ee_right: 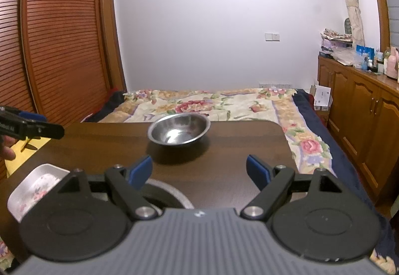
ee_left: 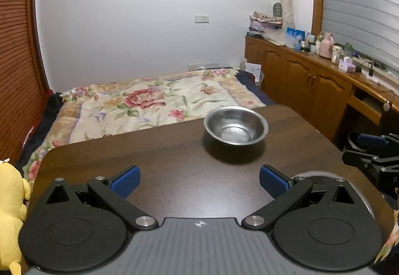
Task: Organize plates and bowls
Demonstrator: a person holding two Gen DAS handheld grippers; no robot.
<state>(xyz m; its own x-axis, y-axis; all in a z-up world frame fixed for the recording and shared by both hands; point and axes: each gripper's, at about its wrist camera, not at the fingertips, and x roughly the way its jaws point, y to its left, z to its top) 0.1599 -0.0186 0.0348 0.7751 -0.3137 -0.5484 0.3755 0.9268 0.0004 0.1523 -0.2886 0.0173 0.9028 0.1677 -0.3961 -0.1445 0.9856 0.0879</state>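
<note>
Left wrist view has the left gripper (ee_left: 199, 181) spread wide and holding nothing, hovering over the dark brown wooden counter (ee_left: 149, 162). Ahead of it, a round stainless steel bowl (ee_left: 236, 125) sits upright near the counter's far edge. Right gripper (ee_right: 199, 171) is released too, empty, with a white rectangular floral dish (ee_right: 35, 187) off to its left. Floral-quilted bed (ee_right: 212, 105) lies beyond.
</note>
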